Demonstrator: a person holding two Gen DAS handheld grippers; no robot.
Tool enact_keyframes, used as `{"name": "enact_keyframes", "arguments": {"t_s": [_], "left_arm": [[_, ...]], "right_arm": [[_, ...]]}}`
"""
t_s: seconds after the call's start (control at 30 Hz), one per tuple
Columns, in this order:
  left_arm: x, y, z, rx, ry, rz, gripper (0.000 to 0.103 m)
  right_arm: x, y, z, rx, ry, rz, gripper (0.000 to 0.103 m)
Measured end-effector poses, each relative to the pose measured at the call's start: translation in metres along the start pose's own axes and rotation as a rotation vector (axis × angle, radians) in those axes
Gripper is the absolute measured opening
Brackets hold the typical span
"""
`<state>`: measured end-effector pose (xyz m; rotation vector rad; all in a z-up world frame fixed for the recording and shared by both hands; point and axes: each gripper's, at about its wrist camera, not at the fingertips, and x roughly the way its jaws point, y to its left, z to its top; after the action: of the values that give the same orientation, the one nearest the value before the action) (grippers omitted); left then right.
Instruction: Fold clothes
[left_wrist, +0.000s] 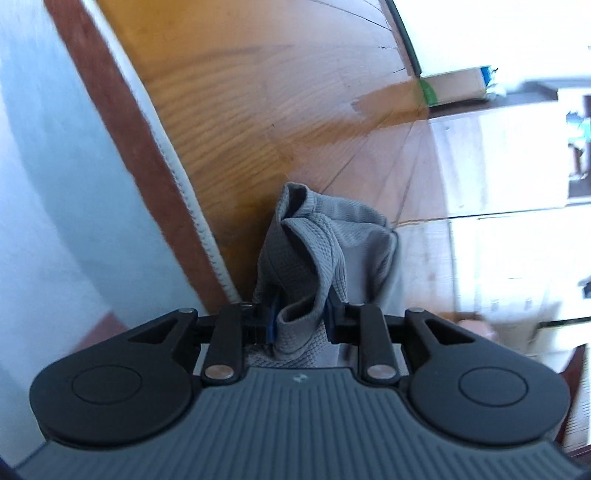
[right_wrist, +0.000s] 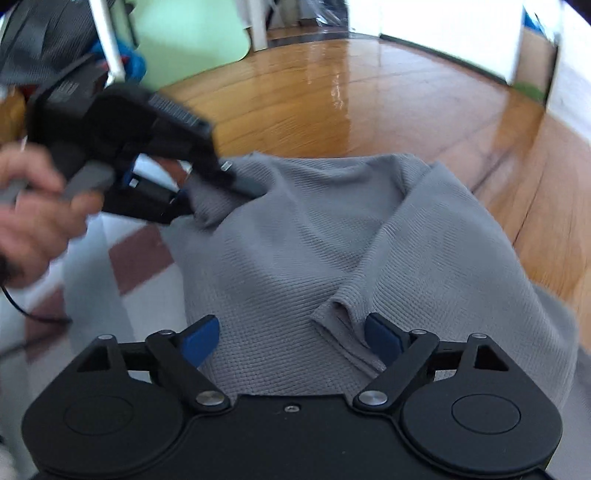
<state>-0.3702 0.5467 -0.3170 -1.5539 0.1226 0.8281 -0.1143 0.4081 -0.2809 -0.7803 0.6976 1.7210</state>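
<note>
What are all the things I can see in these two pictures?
Garment: one, grey waffle-knit, draped in front of both grippers.
Floor: wooden, orange-brown, glossy, beyond the cloth.
Mat: pale blue with a brown border, at the left of the left wrist view.
Box: one, cardboard, blurred, far on the floor.
Left gripper: black, closed on a bunch of the garment.
Right gripper: black with blue pads, open over the cloth.
Hand: one, holding the left gripper's handle.
</note>
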Motion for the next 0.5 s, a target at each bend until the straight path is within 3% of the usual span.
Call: {"name": "enact_keyframes", "arguments": {"t_s": [0.03, 0.07, 0.17, 0.3, 0.37, 0.43, 0.5], "left_arm": [[-0.002, -0.001, -0.003, 0.011, 0.007, -0.005, 0.011], [0.000, -0.004, -0.005, 0.029, 0.013, -0.014, 0.007], [0.007, -0.019, -0.012, 0.080, 0.069, -0.114, 0.007], [0.022, -0.045, -0.022, 0.188, 0.183, -0.265, 0.007], [0.036, -0.051, -0.031, 0.218, 0.230, -0.277, 0.006], [0.045, -0.055, -0.040, 0.220, 0.265, -0.309, 0.006], [0.049, -0.060, -0.048, 0.210, 0.299, -0.356, 0.006]], "right_arm": [[0.001, 0.005, -0.001, -0.022, 0.002, -0.011, 0.090], [0.002, 0.009, -0.002, -0.044, 0.005, -0.023, 0.091], [0.005, 0.023, -0.004, -0.108, 0.012, -0.056, 0.094], [0.000, 0.010, 0.001, -0.057, 0.011, -0.039, 0.097], [0.005, 0.004, 0.000, -0.017, -0.017, -0.032, 0.100], [0.008, 0.002, -0.001, 0.001, -0.046, -0.029, 0.092], [0.007, 0.004, -0.001, -0.004, -0.077, -0.030, 0.062]]}}
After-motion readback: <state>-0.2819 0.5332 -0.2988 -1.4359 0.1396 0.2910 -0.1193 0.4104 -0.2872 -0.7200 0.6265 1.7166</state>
